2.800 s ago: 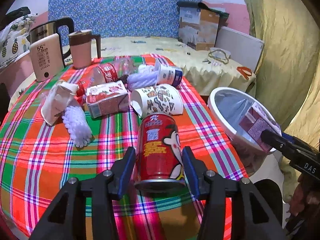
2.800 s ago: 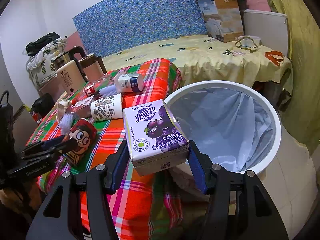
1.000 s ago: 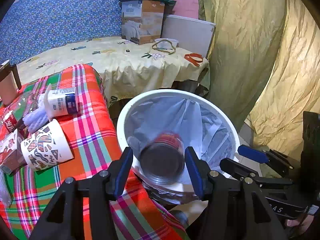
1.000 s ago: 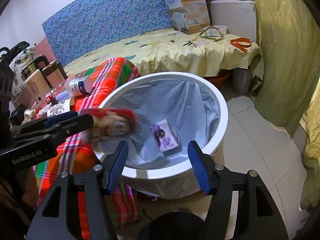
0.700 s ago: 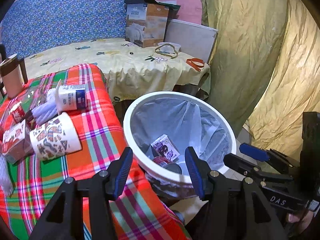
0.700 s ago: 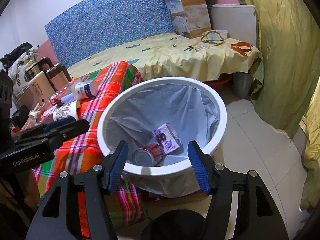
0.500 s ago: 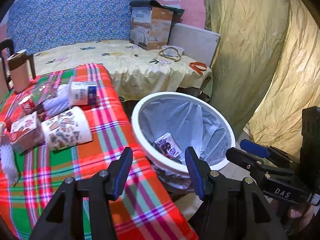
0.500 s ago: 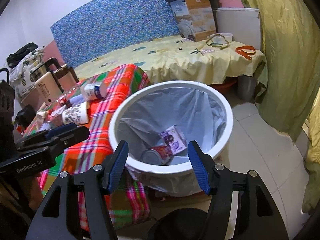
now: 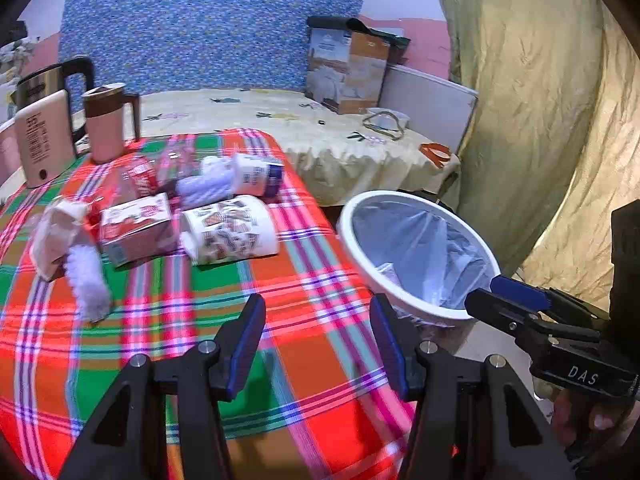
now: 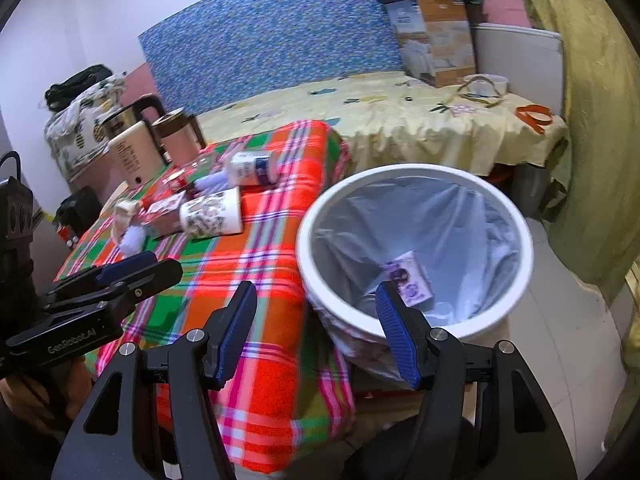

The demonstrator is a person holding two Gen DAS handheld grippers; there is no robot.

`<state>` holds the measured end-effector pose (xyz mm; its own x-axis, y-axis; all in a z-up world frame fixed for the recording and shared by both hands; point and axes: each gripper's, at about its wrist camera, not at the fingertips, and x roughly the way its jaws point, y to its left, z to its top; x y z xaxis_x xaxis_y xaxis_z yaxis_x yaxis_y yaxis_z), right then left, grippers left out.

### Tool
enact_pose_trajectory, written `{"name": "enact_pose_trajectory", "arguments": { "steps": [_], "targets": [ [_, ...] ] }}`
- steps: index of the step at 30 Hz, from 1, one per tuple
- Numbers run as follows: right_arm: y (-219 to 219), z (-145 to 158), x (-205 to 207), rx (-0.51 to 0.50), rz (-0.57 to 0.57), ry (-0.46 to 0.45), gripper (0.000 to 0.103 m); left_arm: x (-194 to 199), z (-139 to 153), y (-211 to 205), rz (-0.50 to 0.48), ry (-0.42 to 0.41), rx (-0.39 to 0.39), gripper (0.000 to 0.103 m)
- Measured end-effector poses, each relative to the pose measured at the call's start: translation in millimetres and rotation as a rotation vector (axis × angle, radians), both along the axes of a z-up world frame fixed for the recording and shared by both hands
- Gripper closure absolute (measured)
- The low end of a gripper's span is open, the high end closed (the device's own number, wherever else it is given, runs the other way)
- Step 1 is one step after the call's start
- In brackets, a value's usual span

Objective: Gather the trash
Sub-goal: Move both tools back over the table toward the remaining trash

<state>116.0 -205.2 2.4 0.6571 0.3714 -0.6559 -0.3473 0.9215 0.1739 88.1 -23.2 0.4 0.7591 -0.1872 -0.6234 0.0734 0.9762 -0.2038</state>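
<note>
Here, left wrist view: the left gripper [image 9: 316, 336] has its jaws well apart, nothing between them, above the plaid tablecloth [image 9: 168, 320]. Trash lies farther back on the cloth: patterned paper cup [image 9: 230, 235] on its side, red carton [image 9: 138, 229] just left of it, white bottle [image 9: 258, 175] behind. The white bin [image 9: 420, 308] stands off the table's right edge.

Right wrist view: the right gripper [image 10: 318, 336] is likewise spread and empty, over the table corner and the bin rim [image 10: 400, 170]. A purple carton [image 10: 410, 279] lies inside the liner.
</note>
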Motion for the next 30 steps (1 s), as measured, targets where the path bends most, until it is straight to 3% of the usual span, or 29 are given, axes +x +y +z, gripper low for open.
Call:
{"name": "enact_pose_trajectory", "arguments": {
  "steps": [20,30],
  "targets": [
    [56.5,-4.5,5.5,-0.01,0.135,0.021,0.04,-9.6,-10.3,77.8,0.216,0.011,0.042,0.047],
    [73.1,-6.3,13.9,-0.029,0.169,0.025,0.04,7.5,-25.2,126.7,0.388,0.067,0.044,0.047]
  ]
}}
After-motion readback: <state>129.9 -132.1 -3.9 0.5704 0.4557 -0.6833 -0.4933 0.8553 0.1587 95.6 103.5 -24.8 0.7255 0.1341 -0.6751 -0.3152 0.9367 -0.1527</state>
